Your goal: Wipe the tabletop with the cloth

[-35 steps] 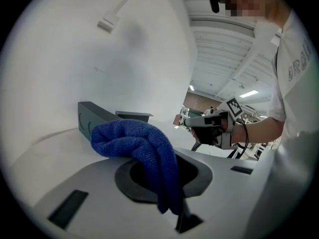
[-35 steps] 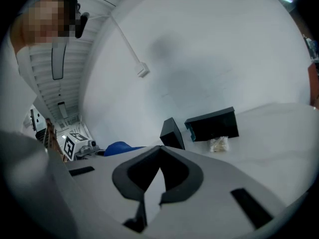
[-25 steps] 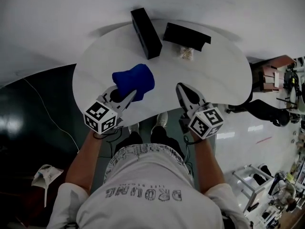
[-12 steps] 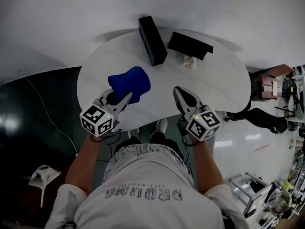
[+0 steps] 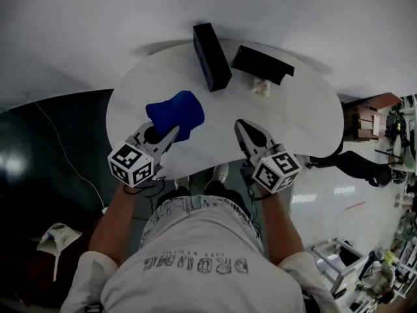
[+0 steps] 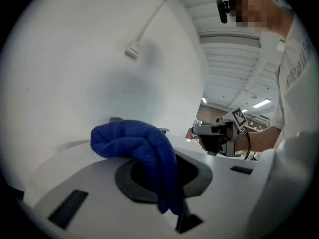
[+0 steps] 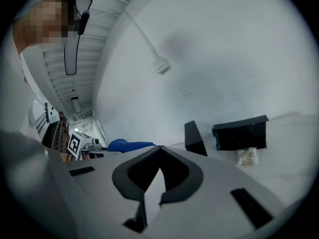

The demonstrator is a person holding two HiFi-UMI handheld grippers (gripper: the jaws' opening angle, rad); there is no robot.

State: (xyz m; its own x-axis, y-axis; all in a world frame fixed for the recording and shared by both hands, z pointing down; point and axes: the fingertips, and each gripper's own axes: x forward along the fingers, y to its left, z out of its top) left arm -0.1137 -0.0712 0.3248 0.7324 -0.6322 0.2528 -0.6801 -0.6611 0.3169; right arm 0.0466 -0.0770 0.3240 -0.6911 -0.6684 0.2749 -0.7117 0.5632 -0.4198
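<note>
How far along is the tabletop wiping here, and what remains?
Done: the left gripper is shut on the blue cloth, which rests on the near-left part of the tabletop. In hand: wiping there. Left: no wiped patch shows, so the bare surface toward the long black box likely remains. The right gripper is shut and empty.

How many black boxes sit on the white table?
2. A long black box at the far middle of the table; a wider black box just right of it, behind a pale packet. None seems hidden.
</note>
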